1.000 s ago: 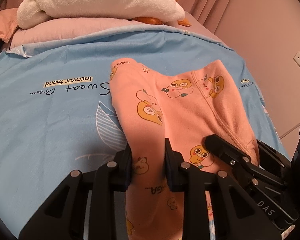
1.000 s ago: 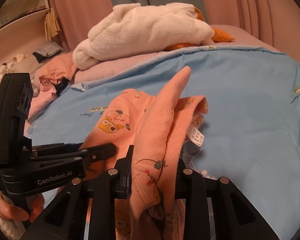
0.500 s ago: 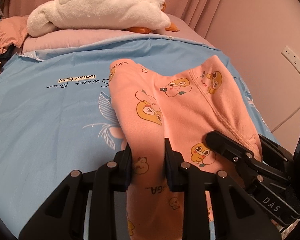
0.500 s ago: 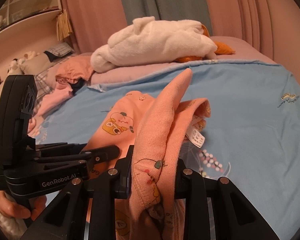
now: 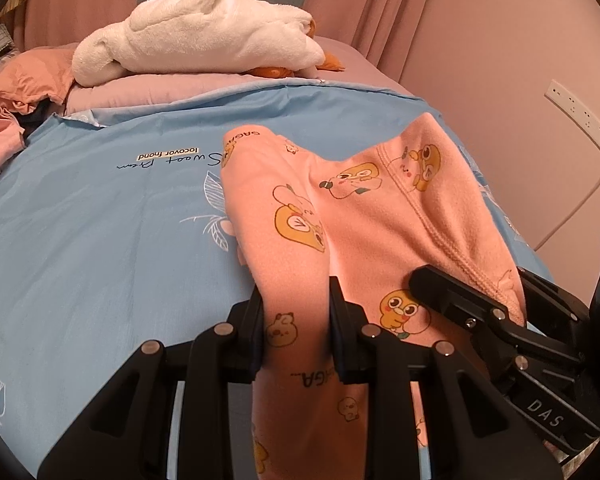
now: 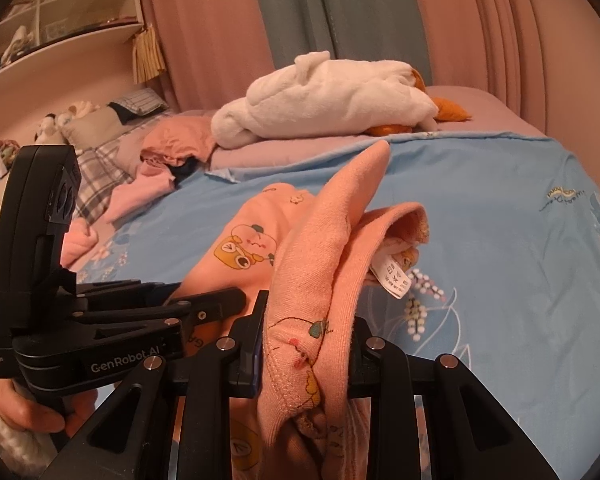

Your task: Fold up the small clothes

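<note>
So from my remote seat here's what I've got: both claws are clamped on the same little pair of peach kids' pants [image 5: 364,216] with the yellow cartoon print. My left claw [image 5: 296,328] is pinched tight on one edge of the fabric, with the cloth pulled up between its fingers [image 5: 252,320] and hanging down past them. My right claw [image 6: 306,344] is squeezed around a bunched-up wad of the same pants, stitched hem showing right between the fingers, and a pointed flap of fabric sticks up above it. The white care label [image 6: 392,278] dangles out of the opened fold just right of that flap. The pants are partly lifted off the blue bedsheet [image 5: 100,220]; their far end reaches toward the printed lettering [image 5: 168,156] on the sheet. In the left wrist view the right claw sits just right of the pants, touching the seam edge. In the right wrist view the left claw comes in from the left of the pants, with the person's hand [image 6: 32,412] gripping its handle. Behind the pants, at the far end of the bed, there's a white plush toy [image 6: 328,100] lying on a pinkish blanket [image 5: 160,92], and a pile of pink clothes [image 6: 164,152] left of that.
</note>
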A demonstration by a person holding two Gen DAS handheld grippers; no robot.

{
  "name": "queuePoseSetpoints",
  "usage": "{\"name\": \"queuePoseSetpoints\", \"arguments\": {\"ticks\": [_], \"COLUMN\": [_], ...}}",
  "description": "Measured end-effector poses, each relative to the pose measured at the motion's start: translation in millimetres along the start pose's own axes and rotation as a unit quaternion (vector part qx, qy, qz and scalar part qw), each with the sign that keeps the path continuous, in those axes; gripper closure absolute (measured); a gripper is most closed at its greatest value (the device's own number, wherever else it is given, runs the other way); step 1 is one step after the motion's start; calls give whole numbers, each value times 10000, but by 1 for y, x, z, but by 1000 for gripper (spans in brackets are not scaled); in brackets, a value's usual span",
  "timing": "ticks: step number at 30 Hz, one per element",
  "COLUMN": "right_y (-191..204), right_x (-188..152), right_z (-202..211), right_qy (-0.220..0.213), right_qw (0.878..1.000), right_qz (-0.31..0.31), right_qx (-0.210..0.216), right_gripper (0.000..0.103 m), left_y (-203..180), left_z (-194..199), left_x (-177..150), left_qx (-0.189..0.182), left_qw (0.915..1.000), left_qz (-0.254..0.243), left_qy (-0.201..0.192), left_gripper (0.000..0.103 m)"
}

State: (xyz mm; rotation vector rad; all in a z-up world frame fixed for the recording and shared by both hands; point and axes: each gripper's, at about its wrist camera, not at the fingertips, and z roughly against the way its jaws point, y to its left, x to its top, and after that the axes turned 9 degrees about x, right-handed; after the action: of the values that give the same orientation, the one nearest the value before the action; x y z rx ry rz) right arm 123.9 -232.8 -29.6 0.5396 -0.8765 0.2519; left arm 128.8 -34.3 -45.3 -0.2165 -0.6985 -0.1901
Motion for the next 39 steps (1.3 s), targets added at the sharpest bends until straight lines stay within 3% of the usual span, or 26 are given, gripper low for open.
{"name": "queuePoseSetpoints", "arguments": {"ticks": [22, 39], "right_y": [44, 62], "right_x": [-28, -37], "right_z": [61, 67], "right_qy": [-197, -198], "right_qw": [9992, 9982], "right_qz": [315, 526], "right_qx": [148, 222], "right_gripper": [73, 73], "left_y": [-5, 7], "left_z": [84, 98], "left_x": [-47, -64], "left_qx": [93, 220], "left_qw": [9992, 9985], "left_qz": [-12, 21], "left_qy": [-378, -493], "left_gripper": [77, 77]}}
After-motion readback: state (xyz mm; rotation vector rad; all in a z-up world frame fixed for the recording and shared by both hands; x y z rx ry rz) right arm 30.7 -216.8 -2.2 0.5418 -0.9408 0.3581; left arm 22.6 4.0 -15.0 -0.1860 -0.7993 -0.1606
